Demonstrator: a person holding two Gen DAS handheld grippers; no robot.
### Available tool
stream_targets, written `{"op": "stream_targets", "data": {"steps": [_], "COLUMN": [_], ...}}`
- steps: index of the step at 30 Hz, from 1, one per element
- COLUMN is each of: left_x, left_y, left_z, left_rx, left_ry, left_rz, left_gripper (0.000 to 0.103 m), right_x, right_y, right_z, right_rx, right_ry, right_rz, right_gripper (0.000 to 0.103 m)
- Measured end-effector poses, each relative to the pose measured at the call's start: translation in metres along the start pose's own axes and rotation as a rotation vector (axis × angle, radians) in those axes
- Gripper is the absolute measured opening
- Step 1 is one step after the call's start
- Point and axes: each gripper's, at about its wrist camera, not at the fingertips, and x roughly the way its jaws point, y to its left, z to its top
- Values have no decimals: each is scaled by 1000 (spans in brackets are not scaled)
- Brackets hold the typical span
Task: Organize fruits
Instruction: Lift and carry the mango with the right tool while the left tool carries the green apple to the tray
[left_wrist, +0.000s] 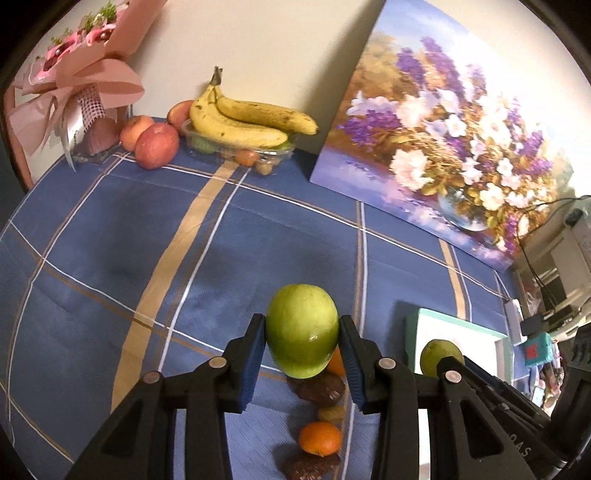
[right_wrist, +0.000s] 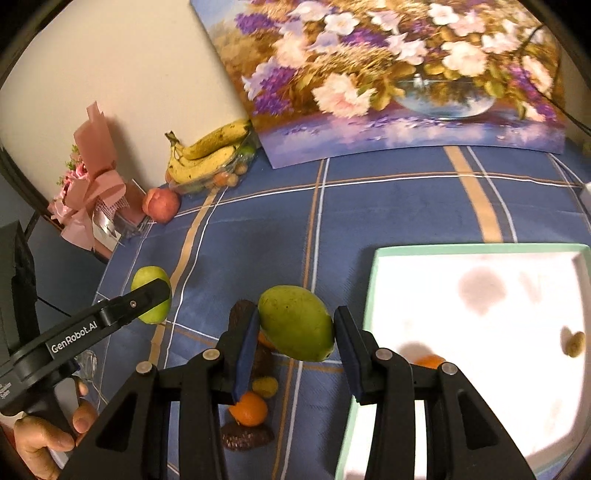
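Left gripper (left_wrist: 302, 341): pinched a green apple (left_wrist: 302, 330) – lifted above the tablecloth (left_wrist: 110, 258);
Right gripper (right_wrist: 295, 334): clamped a green mango (right_wrist: 295, 323) – beside the white tray (right_wrist: 373, 266)

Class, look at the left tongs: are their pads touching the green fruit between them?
Touching. The left wrist view shows both blue pads pressed against the sides of the green fruit, held by the left tongs.

Tray (right_wrist: 373, 295) sits on the cloth (left_wrist: 110, 240) at right, two small fruits inside it. Left of the tray: a row of small fruits (right_wrist: 248, 408) on the cloth. Far back by the wall: bananas (left_wrist: 243, 118) on a container, apples (left_wrist: 155, 146) to their left, bouquet (left_wrist: 74, 74) further left, painting (left_wrist: 454, 129) at right.
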Motion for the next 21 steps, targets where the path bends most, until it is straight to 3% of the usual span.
{"op": "stream_targets", "data": {"steps": [5, 21], "left_x": [-10, -8], "left_y": [-14, -78], "left_z": [-9, -42], "left_rx": [14, 189], "left_ry": [-6, 30], "left_rz": [-52, -63], "left_gripper": [42, 42], "right_x": [-22, -57], "right_y": [-8, -55], "right_z": [-9, -28], "right_rx": [8, 82], "right_ry": [-25, -67], "right_rz": [-16, -46], "right_gripper": [43, 43]}}
